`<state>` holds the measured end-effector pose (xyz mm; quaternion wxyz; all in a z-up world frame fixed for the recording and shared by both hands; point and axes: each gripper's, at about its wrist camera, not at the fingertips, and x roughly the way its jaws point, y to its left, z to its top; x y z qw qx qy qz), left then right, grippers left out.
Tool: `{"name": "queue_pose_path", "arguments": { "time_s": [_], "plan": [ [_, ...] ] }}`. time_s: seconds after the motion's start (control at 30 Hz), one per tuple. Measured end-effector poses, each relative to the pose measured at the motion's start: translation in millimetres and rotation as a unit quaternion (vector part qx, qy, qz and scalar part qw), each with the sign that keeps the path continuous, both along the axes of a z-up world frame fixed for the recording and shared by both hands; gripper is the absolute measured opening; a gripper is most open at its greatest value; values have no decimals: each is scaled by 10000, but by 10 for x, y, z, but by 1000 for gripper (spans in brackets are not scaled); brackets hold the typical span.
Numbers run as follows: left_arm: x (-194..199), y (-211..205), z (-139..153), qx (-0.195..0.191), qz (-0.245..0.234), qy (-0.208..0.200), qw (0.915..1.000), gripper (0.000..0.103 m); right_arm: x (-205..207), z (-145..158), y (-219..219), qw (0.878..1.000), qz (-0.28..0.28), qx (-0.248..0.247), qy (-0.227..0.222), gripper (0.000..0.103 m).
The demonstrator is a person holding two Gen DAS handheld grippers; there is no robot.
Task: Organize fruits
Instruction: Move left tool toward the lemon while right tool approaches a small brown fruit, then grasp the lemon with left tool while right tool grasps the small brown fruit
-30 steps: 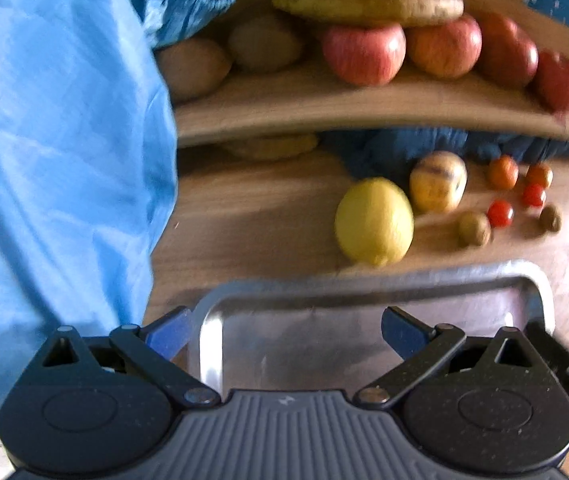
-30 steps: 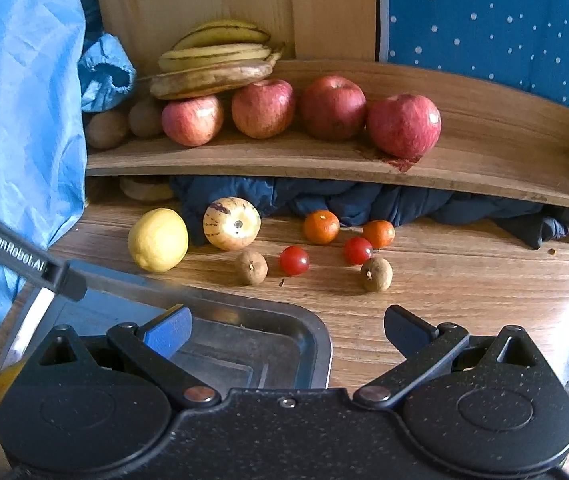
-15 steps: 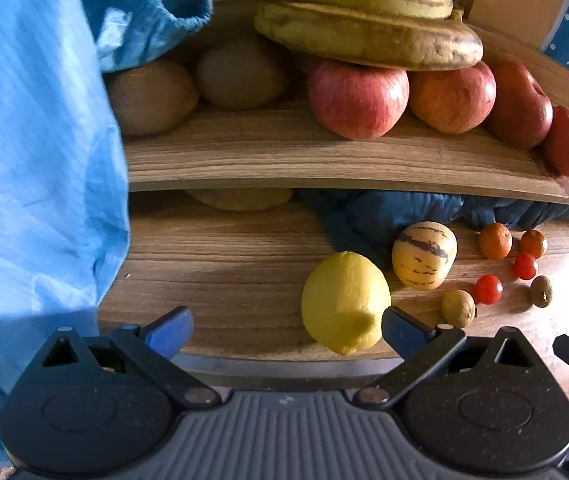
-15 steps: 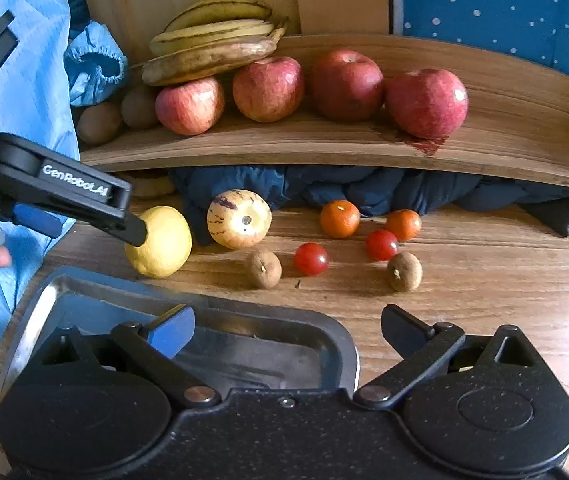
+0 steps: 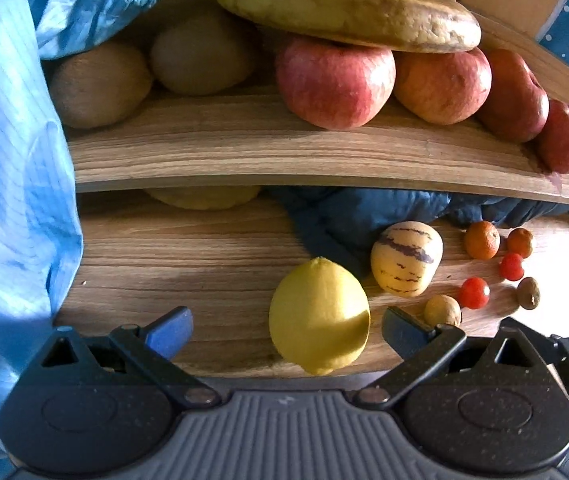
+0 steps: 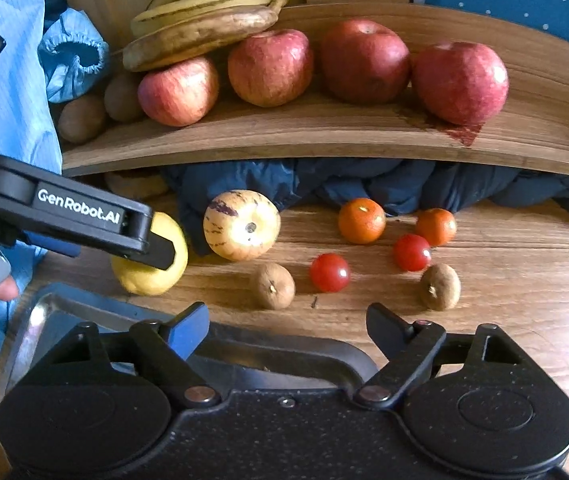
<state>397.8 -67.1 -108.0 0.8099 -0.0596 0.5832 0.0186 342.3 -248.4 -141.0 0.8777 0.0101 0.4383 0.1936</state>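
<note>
Left wrist view
- left gripper (image 5: 286, 326): jaws wide apart, nothing gripped; blue pads either side of the lemon, not touching it
- lemon (image 5: 319, 316): on the wooden tabletop (image 5: 188, 256), between the open fingers, nearer the right-hand one
- pepino melon (image 5: 406, 258): cream with purple stripes, just right of and behind the lemon, against the dark blue cloth (image 5: 348, 216)
- small fruit, right side: two brown round ones (image 5: 442, 311) (image 5: 528, 293), two cherry tomatoes (image 5: 474, 293) (image 5: 511, 267), two small oranges (image 5: 482, 240) (image 5: 520, 242)
- shelf (image 5: 268, 152): two kiwis (image 5: 100, 85) (image 5: 202, 56) at left, row of four apples (image 5: 336, 80), bananas (image 5: 348, 12) resting on top of the apples
- under shelf: part of a yellowish fruit, type unclear
- left edge: light blue fabric (image 5: 8, 184)

Right wrist view
- right gripper (image 6: 288, 332): jaws spread wide, empty; hovers over the near rim of the metal tray (image 6: 44, 312)
- left gripper (image 6: 84, 220): enters from the left, black finger marked GenRobot.AI overlapping the lemon (image 6: 164, 276); contact not resolvable from here
- tray: bare metal at front left, mostly hidden behind the gripper body
- tabletop (image 6: 504, 280): pepino melon (image 6: 242, 225) right of the lemon, then brown fruits (image 6: 274, 286) (image 6: 440, 286), cherry tomatoes (image 6: 330, 272) (image 6: 412, 252), oranges (image 6: 361, 221) (image 6: 436, 227)
- shelf (image 6: 324, 136): apples (image 6: 270, 67) in a row, bananas (image 6: 204, 28) stacked at left rear, kiwis (image 6: 82, 118) far left
- hand: fingers at the left edge holding the left gripper's handle
</note>
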Motion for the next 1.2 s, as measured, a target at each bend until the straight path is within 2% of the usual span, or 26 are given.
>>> {"name": "queue_pose_path", "arguments": {
  "time_s": [0.27,0.5,0.7,1.03,1.2],
  "plan": [
    [111,29,-39,-230,-48,-8,9997,102,49,-46,70,10000,63,37,52,77],
    [147,34,-69,-402,-122,-5,9991,100,112,-55,110,10000,36,-4,65,61],
    [113,40,-53,-506,-121,-13,9986,92,149,-42,155,10000,15,-69,38,48],
    [102,76,-45,-530,-199,38,9984,79,156,-64,236,9999,17,-139,13,38],
    [104,62,-62,-576,-242,87,9980,69,148,-67,238,9999,14,-157,2,30]
  ]
}}
